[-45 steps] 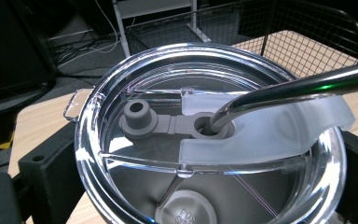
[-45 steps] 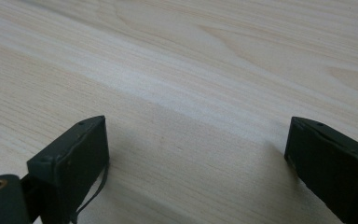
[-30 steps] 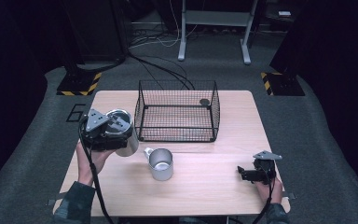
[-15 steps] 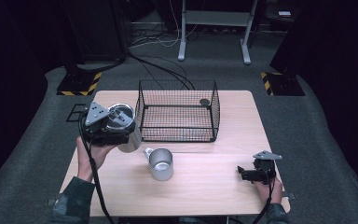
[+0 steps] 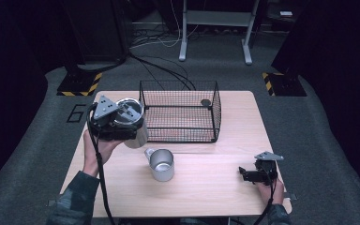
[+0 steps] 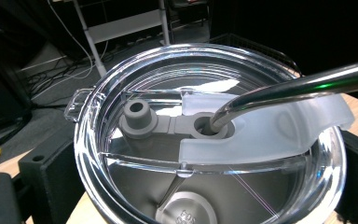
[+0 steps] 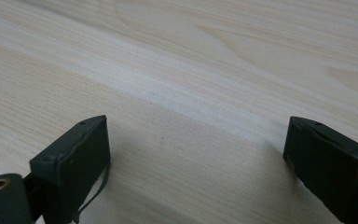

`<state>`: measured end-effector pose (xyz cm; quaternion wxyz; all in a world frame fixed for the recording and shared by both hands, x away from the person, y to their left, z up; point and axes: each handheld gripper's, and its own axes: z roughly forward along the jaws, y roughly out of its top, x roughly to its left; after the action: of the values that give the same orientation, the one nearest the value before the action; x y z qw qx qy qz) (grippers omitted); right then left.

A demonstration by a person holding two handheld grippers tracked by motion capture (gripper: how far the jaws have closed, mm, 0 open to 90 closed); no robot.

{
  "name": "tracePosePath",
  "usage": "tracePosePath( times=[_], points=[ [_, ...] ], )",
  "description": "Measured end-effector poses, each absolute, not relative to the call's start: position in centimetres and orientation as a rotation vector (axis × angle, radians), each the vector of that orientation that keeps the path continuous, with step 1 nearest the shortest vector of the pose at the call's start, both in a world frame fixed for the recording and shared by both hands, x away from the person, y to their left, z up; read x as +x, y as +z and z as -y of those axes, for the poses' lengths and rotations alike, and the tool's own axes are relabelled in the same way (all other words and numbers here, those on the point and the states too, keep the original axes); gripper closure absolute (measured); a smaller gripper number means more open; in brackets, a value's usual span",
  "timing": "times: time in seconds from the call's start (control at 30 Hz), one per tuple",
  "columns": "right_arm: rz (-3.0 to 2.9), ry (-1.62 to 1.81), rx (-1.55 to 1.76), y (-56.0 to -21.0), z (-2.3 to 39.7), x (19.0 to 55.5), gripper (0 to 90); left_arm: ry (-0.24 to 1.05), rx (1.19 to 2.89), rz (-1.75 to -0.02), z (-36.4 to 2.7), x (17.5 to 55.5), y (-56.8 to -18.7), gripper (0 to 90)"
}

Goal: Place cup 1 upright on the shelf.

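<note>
1. Two tools on record. The left tool [image 5: 122, 123] is lifted over the far-left part of the surface [image 5: 215, 187], its jaws closed against the sides of a steel tumbler [image 5: 133, 125]. The right tool [image 5: 251, 175] rests low on the near-right part, jaws spread wide with bare wood between them.
2. Writing: a pale "6" [image 5: 76, 113] on the floor left of the surface; embossed letters on a round metal boss inside the tumbler, cut off by the bottom edge of the left gripper view and not legible.
3. Tumbler: clear lid [image 6: 209, 140] with a frosted slider, a grey plug, and a metal straw [image 6: 298, 86] through its hole. The straw's upper end runs out of the left gripper view. In that view the jaws show as dark blocks at either side, largely covered by the lid.
4. Steel mug [image 5: 161, 164]: upright, open, near the middle of the surface, well apart from both tools.
5. Wire basket [image 5: 179, 112]: black mesh, far centre, just right of the held tumbler; a small dark round item [image 5: 206, 102] lies in its far-right corner, too small to identify.
6. Surroundings: hazard-striped bases [image 5: 79, 84] and cables on the floor beyond.
</note>
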<state>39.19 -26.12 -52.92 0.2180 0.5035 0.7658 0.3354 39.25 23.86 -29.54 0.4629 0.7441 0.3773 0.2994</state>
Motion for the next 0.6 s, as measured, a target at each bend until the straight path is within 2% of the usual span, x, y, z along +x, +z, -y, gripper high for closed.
tracePosePath(
  times=[0.6],
  points=[
    [-2.12, 0.93, 1.392, -52.9, 26.1, 39.2, 7.4, 0.701, 1.853, -0.891, -21.8, 41.3, -28.8, 3.8]
  ],
)
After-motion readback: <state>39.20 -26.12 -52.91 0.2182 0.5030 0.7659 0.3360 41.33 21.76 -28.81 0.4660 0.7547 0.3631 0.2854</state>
